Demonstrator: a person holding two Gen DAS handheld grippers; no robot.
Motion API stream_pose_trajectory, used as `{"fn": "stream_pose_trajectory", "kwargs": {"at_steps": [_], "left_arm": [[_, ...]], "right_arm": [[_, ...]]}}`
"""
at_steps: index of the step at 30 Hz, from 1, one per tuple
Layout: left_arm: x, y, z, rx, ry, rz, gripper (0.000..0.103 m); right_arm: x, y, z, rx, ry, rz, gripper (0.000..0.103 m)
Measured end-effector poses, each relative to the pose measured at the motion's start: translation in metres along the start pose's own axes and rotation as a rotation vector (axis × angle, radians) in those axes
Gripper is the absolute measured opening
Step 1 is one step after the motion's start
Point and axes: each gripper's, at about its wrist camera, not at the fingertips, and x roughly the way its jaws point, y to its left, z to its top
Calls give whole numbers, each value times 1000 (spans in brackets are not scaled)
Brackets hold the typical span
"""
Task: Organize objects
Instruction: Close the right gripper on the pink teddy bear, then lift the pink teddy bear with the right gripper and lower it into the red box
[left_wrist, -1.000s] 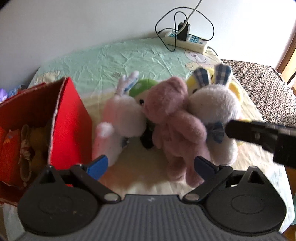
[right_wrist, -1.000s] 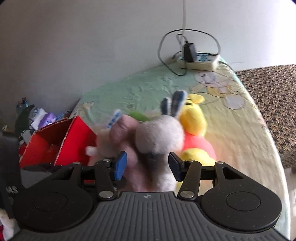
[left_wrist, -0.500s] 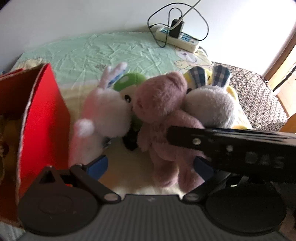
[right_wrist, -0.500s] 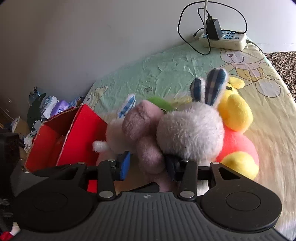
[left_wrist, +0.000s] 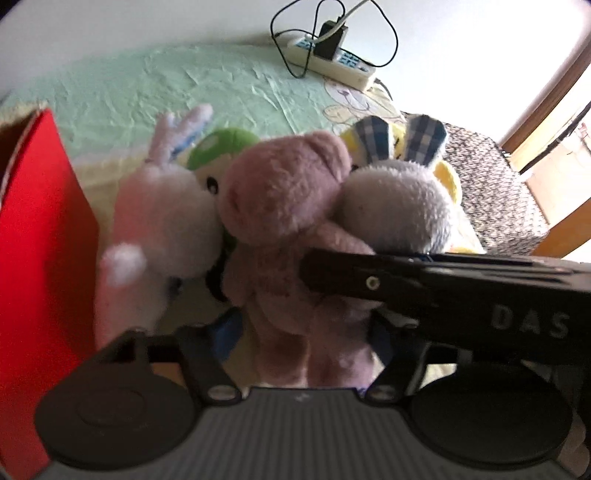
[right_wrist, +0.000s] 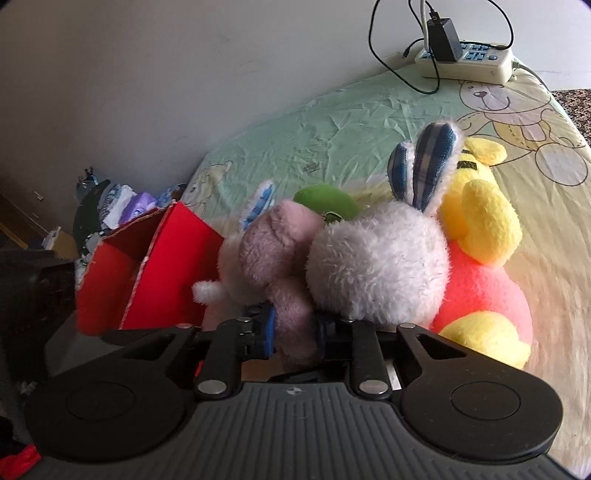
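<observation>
Plush toys are sitting bunched together on the pale green bedsheet (right_wrist: 332, 122), just beside the open red box (right_wrist: 162, 273). At the middle of the row, the pink teddy bear (left_wrist: 284, 206) is leaning against the white rabbit with checked ears (right_wrist: 376, 266) on one side and the pale rabbit (left_wrist: 162, 221) on the other. A green plush (right_wrist: 325, 199) is peeking out behind them, and a yellow and red bear (right_wrist: 484, 266) is lying at the far end.

The right gripper (right_wrist: 293, 332) is squeezing the pink teddy bear's lower body between its blue pads (right_wrist: 269, 328) (they are pressing visibly into the fur). The left gripper (left_wrist: 303, 339) is standing with its fingers spread on either side of the same bear's legs; whether they are touching the fur cannot be told, since the view is blurred.

A white power strip (right_wrist: 465, 62) with a black charger is lying by the wall.
</observation>
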Motion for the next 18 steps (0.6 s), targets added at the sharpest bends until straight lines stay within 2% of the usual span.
{"fn": "stream_pose_trajectory", "kwargs": {"at_steps": [8,18], "left_arm": [[-26,-12,-14,56,-42,-20,55],[-79,-26,-38,101,-149,1,54]], "right_arm": [[-19,15,-9,-19,-10,30,20],[-51,43,-21,-87,-86,89,20]]}}
